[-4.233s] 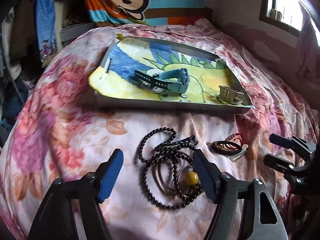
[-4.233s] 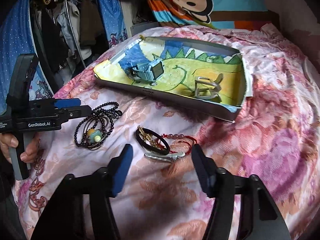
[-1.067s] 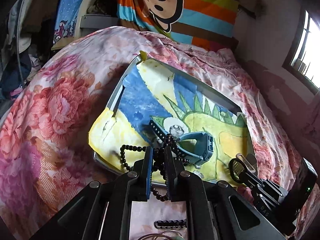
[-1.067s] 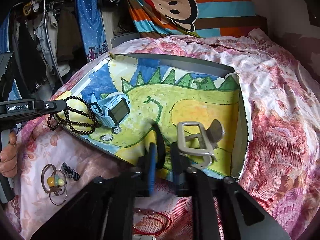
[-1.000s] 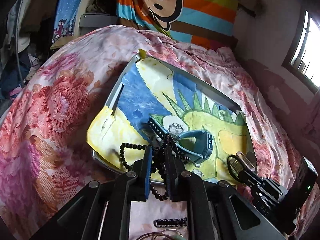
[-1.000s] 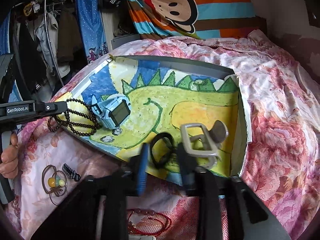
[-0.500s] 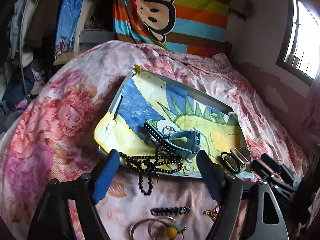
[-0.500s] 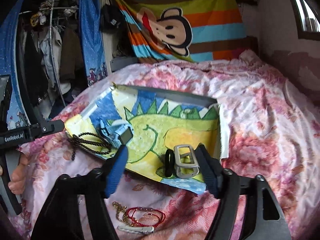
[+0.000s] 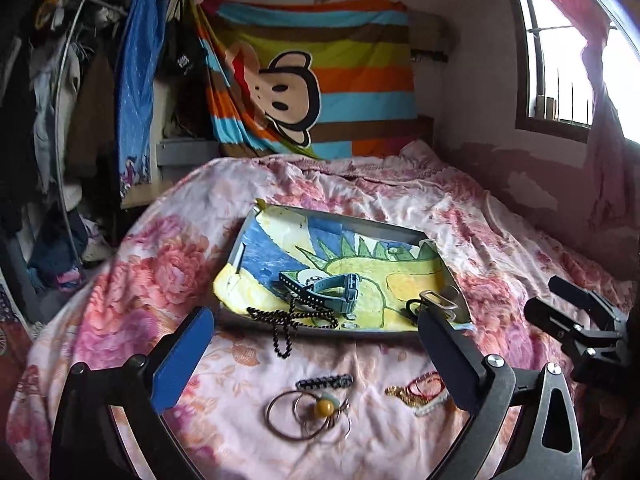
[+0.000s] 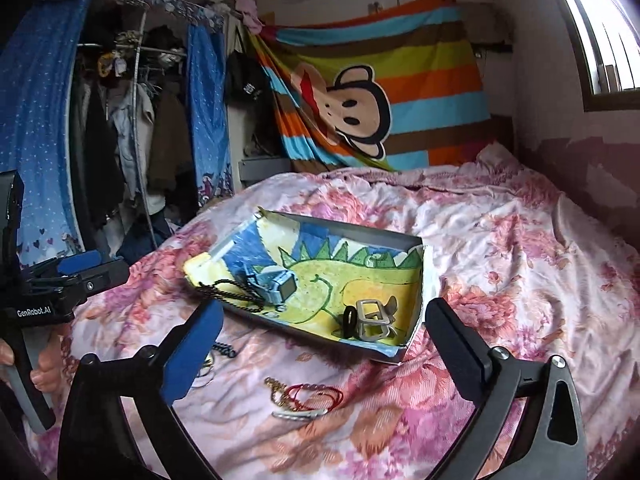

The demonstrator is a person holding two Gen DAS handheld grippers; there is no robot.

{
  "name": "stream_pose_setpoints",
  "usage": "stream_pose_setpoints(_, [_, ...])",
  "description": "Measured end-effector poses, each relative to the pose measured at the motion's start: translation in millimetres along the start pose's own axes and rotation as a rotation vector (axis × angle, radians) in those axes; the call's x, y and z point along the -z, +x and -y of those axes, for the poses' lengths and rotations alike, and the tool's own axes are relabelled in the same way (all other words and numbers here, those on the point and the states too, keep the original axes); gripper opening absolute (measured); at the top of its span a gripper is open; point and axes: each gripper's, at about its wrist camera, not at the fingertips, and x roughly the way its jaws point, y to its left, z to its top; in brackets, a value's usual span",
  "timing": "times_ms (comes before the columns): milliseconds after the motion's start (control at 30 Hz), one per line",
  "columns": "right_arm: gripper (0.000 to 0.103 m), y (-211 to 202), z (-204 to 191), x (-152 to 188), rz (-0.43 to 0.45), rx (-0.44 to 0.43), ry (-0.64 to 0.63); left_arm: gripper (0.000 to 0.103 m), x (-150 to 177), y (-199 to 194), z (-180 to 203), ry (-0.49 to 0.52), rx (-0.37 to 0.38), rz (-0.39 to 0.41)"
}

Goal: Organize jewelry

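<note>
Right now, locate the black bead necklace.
In the left wrist view, the black bead necklace drapes over the tray's near rim, just in front of the blue watch, one strand hanging onto the bedspread.

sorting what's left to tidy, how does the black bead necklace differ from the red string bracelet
The black bead necklace lies across the tray's front edge, one loop hanging over onto the bedspread; the red string bracelet lies wholly on the bedspread, in front of the tray. The necklace is long, dark and beaded; the bracelet is a small, thin red loop tangled with a gold chain. Neither is held by a hand-held gripper.
</note>
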Motion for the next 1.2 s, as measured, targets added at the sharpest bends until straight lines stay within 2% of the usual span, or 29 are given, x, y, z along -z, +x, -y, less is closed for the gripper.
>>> stream_pose_setpoints(200, [0.100, -32.7, -7.1, 7.3, 0.020, -0.011, 0.011, 0.103, 12.1, -35.3, -12.2, -0.028, -0.011, 0.014])
stream_pose_setpoints(433, [0.100, -59.0, -13.3, 21.7, 0.001, -0.019, 0.008, 0.103, 35.9, -64.0, -20.9, -0.043, -0.023, -0.016])
stream_pose_setpoints(600, [0.100, -69.7, -14.9, 37.9, -0.069, -0.017, 0.014, 0.103, 51.7, -77.5, -16.4, -0.017, -0.028, -0.054])
stream_pose_setpoints(800, [0.100, -64.9, -14.2, 58.7, -0.189, -0.011, 0.012, 0.103, 67.5, -81.4, -16.2, -0.021, -0.022, -0.141])
stream_pose_setpoints(1033, [0.100, -49.3, -14.3, 68.8, -0.280, -0.012, 0.007, 0.103, 83.6, -76.9, -8.6, 0.022, -0.030, -0.231])
stream_pose_setpoints(1200, [0.100, -30.3, -2.3, 76.4, -0.373, -0.028, 0.055, 0.103, 86.4, -65.1, -7.8, 0.040, -0.035, -0.287])
